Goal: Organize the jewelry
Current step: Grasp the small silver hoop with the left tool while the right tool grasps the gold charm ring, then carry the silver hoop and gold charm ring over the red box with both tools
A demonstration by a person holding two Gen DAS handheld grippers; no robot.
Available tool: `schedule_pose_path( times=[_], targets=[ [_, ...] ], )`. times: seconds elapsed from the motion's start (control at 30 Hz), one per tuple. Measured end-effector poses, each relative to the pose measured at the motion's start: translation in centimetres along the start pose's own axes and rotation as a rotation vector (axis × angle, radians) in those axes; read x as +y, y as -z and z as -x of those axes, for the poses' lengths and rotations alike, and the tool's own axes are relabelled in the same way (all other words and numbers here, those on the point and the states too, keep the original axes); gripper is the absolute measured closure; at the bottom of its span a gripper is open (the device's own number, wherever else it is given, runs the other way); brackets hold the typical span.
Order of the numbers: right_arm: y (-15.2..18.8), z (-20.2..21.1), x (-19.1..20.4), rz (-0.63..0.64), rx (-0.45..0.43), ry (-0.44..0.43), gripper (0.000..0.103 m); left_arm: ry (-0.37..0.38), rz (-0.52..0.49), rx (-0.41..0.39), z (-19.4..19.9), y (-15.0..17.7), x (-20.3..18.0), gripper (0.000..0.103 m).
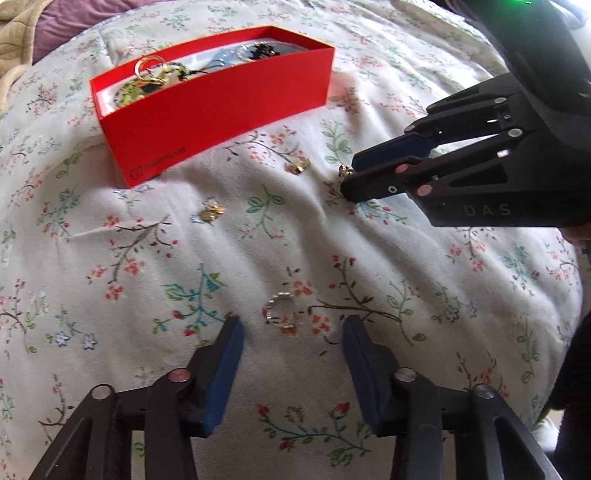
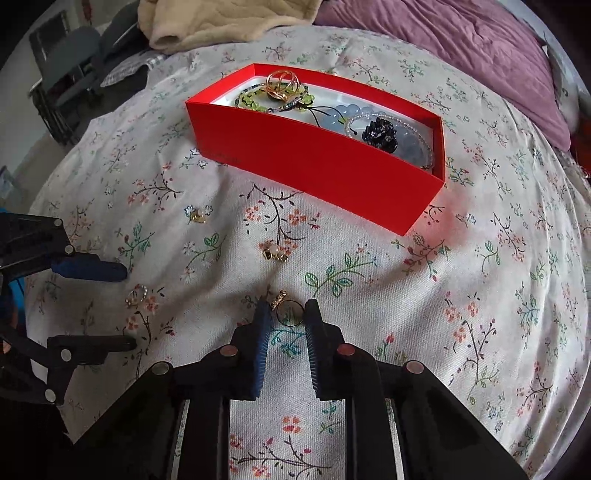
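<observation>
A red box (image 1: pixel 221 110) (image 2: pixel 332 173) sits on the floral bedsheet and holds bracelets, beads and a gold ring. My right gripper (image 2: pixel 287 312) (image 1: pixel 345 181) has its jaws narrowly apart around a gold ring (image 2: pixel 290 313) lying on the sheet; the fingers flank it closely and contact is unclear. My left gripper (image 1: pixel 291 326) (image 2: pixel 125 306) is open, its fingers on either side of a silver beaded ring (image 1: pixel 279 310) (image 2: pixel 136 295) on the sheet. Two small gold earrings (image 1: pixel 298 166) (image 1: pixel 211 212) lie between the grippers and the box.
A purple blanket (image 2: pixel 461 44) and a beige blanket (image 2: pixel 221 22) lie at the far end of the bed. Dark furniture (image 2: pixel 74 74) stands beyond the bed's far left edge. The sheet (image 1: pixel 147 295) is soft and wrinkled.
</observation>
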State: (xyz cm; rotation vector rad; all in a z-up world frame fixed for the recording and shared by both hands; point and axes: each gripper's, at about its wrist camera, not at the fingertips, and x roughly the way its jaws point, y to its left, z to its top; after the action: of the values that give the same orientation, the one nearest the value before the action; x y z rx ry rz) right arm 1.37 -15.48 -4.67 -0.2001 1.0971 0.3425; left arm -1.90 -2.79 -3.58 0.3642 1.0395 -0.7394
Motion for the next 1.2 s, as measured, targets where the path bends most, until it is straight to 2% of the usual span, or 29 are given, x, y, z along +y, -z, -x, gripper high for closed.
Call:
schedule_pose_path(
  times=[0.13, 0.37, 0.63, 1.0, 1.2],
  targets=[
    [0.7, 0.4, 0.3, 0.020, 0.001, 0.003, 0.083, 0.001, 0.005, 0.006, -0.5, -0.2, -0.2, 0.060],
    [1.6, 1.0, 0.3, 0.035, 0.003, 0.001, 0.083, 0.034, 0.082, 0.001, -1.2, -0.2, 1.2, 0.065],
    [1.8, 1.3, 0.1, 0.032, 0.003, 0.007, 0.083, 0.011, 0.113, -0.010, -1.5, -0.2, 1.3, 0.076],
    [1.7, 1.5, 0.3, 0.044, -0.004, 0.018, 0.083, -0.038, 0.089, -0.015, -1.1, 0.0, 0.8, 0.089],
    [1.6, 2.0, 0.5, 0.048, -0.017, 0.019, 0.083, -0.052, 0.083, -0.014, -1.0, 0.0, 0.7, 0.090]
  ],
)
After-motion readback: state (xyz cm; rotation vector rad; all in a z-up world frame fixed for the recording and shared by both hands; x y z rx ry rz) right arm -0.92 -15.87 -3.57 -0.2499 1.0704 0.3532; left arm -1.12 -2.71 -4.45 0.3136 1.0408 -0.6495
